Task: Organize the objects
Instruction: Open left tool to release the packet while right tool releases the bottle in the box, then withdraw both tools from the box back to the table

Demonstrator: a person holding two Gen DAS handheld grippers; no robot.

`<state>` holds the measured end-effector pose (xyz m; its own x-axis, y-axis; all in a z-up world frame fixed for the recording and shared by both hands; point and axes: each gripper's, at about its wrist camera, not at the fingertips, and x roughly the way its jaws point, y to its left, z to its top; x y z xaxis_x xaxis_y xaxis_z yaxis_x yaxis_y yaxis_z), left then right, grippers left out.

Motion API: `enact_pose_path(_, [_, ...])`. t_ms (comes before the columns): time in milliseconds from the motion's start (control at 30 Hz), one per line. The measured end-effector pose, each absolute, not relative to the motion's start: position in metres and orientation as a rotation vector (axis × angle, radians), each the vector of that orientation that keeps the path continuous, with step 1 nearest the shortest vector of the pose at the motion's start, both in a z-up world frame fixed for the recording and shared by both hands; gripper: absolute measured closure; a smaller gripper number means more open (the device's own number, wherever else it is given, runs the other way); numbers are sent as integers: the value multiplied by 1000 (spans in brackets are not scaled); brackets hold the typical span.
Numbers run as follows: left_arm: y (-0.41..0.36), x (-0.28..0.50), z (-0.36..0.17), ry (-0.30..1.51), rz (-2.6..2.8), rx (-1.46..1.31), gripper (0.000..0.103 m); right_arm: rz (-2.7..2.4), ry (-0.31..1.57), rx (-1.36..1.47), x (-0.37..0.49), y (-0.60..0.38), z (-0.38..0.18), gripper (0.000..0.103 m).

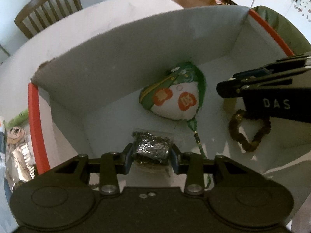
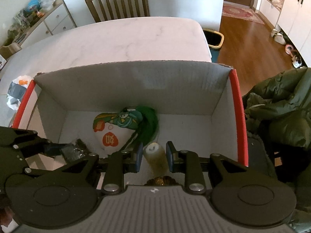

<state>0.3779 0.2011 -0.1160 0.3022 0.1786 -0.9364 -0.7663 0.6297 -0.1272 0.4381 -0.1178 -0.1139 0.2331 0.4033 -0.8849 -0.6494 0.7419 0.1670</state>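
Marbled white counter (image 2: pixel 124 38) carries a matte cardboard box (image 2: pixel 136 85) with red rims. Inside, the left gripper (image 1: pixel 152 155) has its jaws clamped on a crinkly foil-wrapped packet (image 1: pixel 150 147), while the right gripper's (image 2: pixel 154 157) jaws bracket a pale yellowish cylinder (image 2: pixel 156 157) whose long axis runs away from the camera, contact unclear. A heart-shaped fabric sachet (image 1: pixel 171 101) with a green tassel lies near the far wall.

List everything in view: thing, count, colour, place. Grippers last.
box: one, white inside, red edges, on the table
heart-shaped pouch: one, white, green and orange, on the box floor
shiny packet: one, silver-black, between the left fingers
yellowish cylinder: one, between the right fingers
bead bracelet: one, brown, box floor
table: one, white marble
chair: one, brown, behind the table
jacket: one, dark green, right of the box
left gripper: black, shut on the packet
right gripper: black, around the cylinder, contact unclear
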Motion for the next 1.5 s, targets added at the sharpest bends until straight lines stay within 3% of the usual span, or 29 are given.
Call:
enact_pose_path(267, [203, 378, -122, 1134, 689, -667, 62, 757, 1088, -255, 437, -117, -109, 78])
enact_pose_path(533, [195, 375, -110, 1090, 679, -614, 38, 776, 1084, -225, 437, -125, -99, 78])
enact_pose_path(733, [192, 366, -95, 998, 693, -642, 29, 797, 1093, -198, 430, -134, -93, 77])
enact_pose_path(1500, [152, 308, -28, 716, 727, -603, 25, 823, 984, -106, 368, -161, -33, 77])
